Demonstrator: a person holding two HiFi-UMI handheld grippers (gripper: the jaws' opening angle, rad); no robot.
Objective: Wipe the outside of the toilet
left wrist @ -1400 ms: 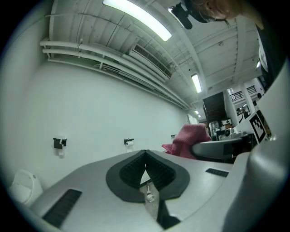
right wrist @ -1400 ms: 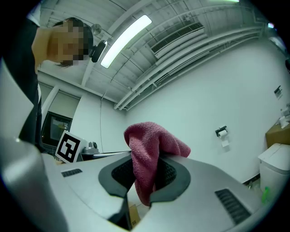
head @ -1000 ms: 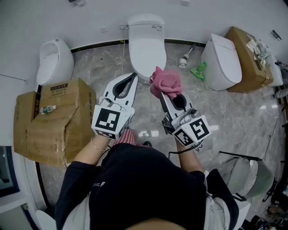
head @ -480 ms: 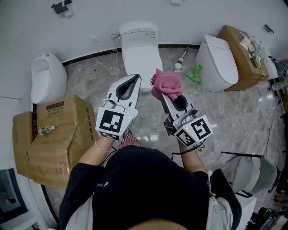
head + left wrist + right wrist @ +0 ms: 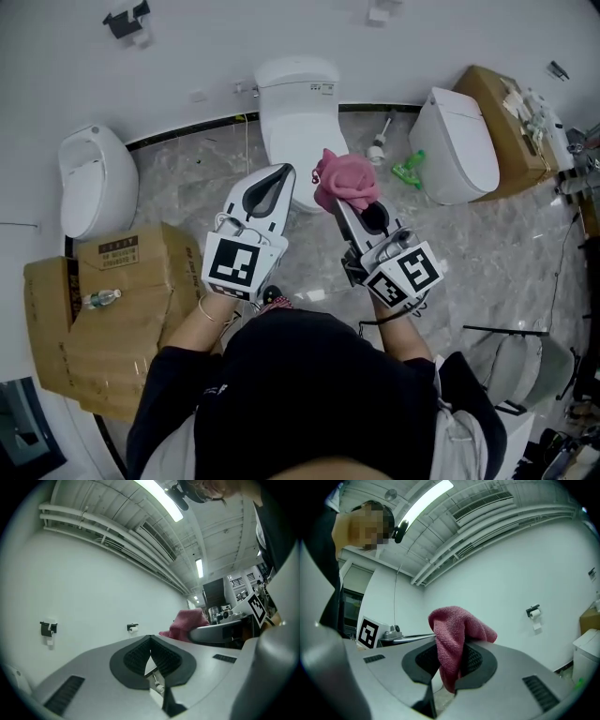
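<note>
A white toilet (image 5: 298,108) with its lid down stands against the far wall, straight ahead of me. My right gripper (image 5: 343,192) is shut on a bunched pink cloth (image 5: 346,181), held up in front of the toilet's bowl end. In the right gripper view the pink cloth (image 5: 451,641) hangs pinched between the dark pads. My left gripper (image 5: 284,172) is shut with nothing in it, its tip over the toilet's front left edge. Its pads (image 5: 161,656) meet at the tip in the left gripper view, where the pink cloth (image 5: 186,624) shows to the right.
A urinal (image 5: 91,178) hangs at the left above crushed cardboard boxes (image 5: 103,309). A second toilet (image 5: 457,145) stands at the right beside a brown box (image 5: 511,117). A toilet brush (image 5: 380,141) and a green item (image 5: 411,170) lie between the toilets. Grey marble floor (image 5: 487,253).
The view has drawn back and up, so the toilet sits lower in the picture. Both grippers hold the same pose, with the cloth still gripped in the right one.
</note>
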